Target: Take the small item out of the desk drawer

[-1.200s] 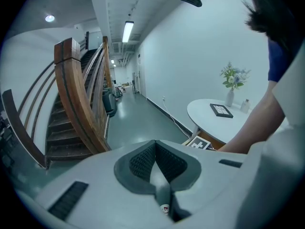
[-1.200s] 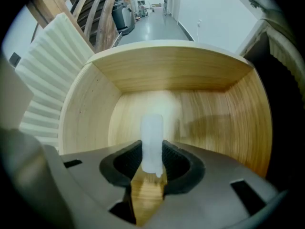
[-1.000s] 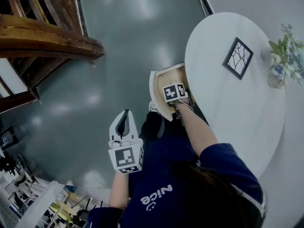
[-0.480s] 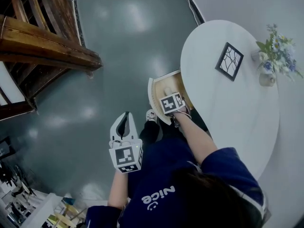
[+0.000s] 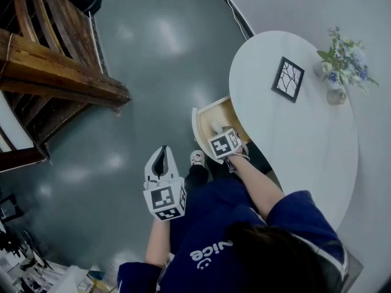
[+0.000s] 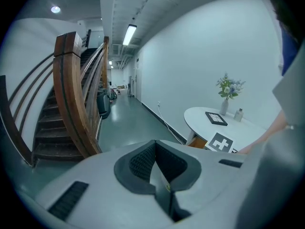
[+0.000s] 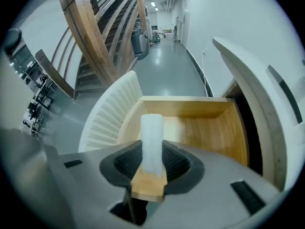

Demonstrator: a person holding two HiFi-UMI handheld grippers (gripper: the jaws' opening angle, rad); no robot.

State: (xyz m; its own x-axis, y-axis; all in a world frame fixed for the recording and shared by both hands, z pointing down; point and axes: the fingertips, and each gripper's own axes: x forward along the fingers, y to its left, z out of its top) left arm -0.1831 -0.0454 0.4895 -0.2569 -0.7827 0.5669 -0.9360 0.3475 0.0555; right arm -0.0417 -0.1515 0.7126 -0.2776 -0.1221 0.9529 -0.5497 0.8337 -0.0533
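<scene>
Closest in, clamped between the dark ribbed pads of the right gripper [image 7: 152, 162], the small item [image 7: 152, 132]: a frosted white bar with a pale wooden end, wooden end back in the jaws, white part sticking forward. Jaws part-way apart, pressed on its two sides. Directly beyond and below it, the open desk drawer [image 7: 183, 100], light wood inside, with a white ribbed curved front [image 7: 112, 113] at the left; no telling whether the item touches the drawer bottom. In the head view, this gripper poised at the drawer's near edge, at the end of a bare forearm [image 5: 256, 182] out of a dark blue sleeve. Off at the person's left, well apart from the desk, the left gripper [image 6: 156, 162]: jaws pressed together, nothing between the pads, held over the grey-green floor [image 5: 153, 54] and aimed down the room. Above the drawer, the rounded white desk top [image 5: 305, 145]. On it, a black-framed picture [image 5: 288, 78] lying flat, farther on a small bottle [image 5: 335, 96], and near that a vase of blue and white flowers [image 5: 339, 54] by the wall. Across the floor, a dark wooden staircase [image 5: 55, 72] with curved rails. Farthest, in the left gripper view, a long corridor [image 6: 119, 87] under ceiling strip lights.
</scene>
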